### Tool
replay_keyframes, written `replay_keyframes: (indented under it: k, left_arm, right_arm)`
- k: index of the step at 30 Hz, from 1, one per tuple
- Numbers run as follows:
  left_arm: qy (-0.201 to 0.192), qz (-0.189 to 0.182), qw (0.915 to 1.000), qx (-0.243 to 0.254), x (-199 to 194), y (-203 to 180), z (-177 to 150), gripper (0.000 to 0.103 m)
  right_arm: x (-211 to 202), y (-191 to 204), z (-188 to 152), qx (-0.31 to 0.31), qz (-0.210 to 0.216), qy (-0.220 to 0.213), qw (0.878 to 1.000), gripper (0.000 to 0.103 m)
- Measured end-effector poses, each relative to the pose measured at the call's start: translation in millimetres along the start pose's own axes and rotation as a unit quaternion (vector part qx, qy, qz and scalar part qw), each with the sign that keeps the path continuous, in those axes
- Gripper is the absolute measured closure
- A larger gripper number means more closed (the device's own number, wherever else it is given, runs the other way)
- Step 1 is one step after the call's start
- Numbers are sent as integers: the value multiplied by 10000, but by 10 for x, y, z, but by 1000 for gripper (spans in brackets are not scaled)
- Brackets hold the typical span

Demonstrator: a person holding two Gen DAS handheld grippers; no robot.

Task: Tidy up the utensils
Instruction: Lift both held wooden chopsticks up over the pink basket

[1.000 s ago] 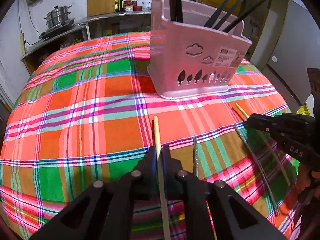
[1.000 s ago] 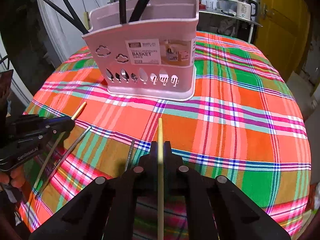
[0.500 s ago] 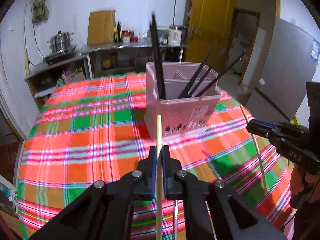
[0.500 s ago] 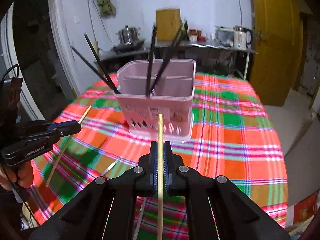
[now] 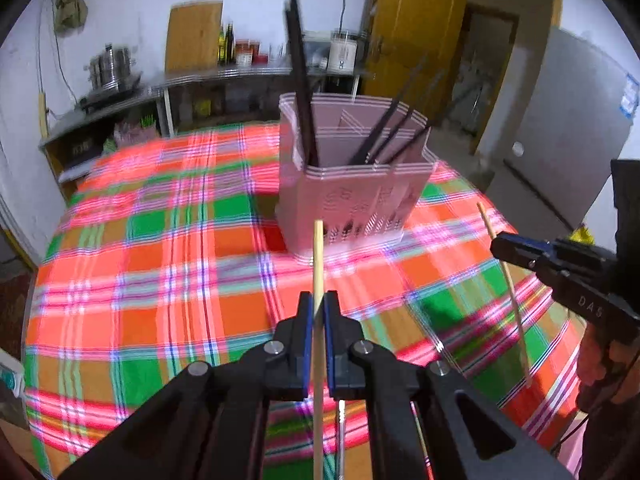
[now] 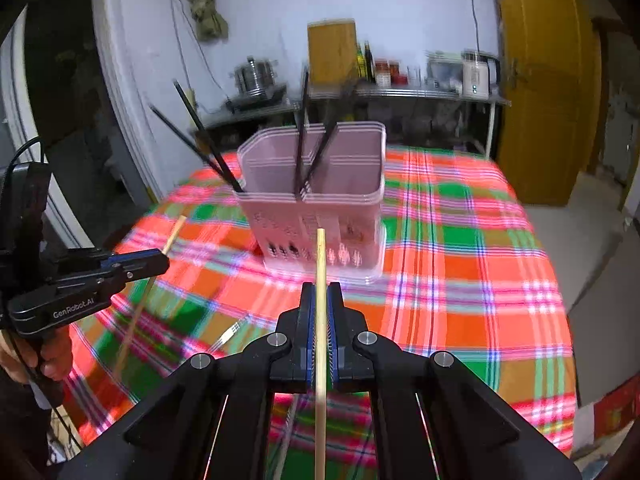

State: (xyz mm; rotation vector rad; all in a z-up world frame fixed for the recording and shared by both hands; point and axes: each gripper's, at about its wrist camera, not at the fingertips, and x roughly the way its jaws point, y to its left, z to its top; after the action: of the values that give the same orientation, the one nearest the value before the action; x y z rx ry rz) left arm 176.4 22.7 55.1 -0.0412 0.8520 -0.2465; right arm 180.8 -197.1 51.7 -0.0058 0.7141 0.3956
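Both hands are lifting clear of the desk [image 5: 168,264], the left gripper [image 5: 317,312] and right gripper [image 6: 320,304] each with jaws clamped on a pale chopstick [image 5: 318,256] [image 6: 320,256], while the basket [image 6: 320,200], now lower and farther ahead of the jaws, is waiting for both sticks

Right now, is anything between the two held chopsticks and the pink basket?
Nothing visible. Bare tablecloth lies between each wooden chopstick and the basket. Black chopsticks already stand inside, but open room remains.
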Motion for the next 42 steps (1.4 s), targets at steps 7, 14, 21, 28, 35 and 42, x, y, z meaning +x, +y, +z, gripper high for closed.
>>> replay_keyframes:
  k: [7,14,21,28,35,42]
  left_arm:
    - [615,128,9979,-140,493,132,-176,96]
    - [975,71,9949,-240,714,190,-202,95]
    - [1013,45,9945,-254,815,219,-78,86]
    - [1010,134,9948,-85,943,134,48,86]
    - [827,152,9964,-107,878,137,125,97]
    - [323,94,9994,-127,394,140,243,97]
  right_arm:
    - [544,-181,-281,141,-171,949,9952,98]
    - [781,-364,-379,339,-221,1272,9910,95]
    - [882,-364,-282,163,-235,1323,9908,92]
    - [960,-336,-201,101,-268,1327,9907,95]
    - [893,-299,-170,96,-235,1194,9925,98]
    - [573,-271,-25,145,-162,723,9971,98]
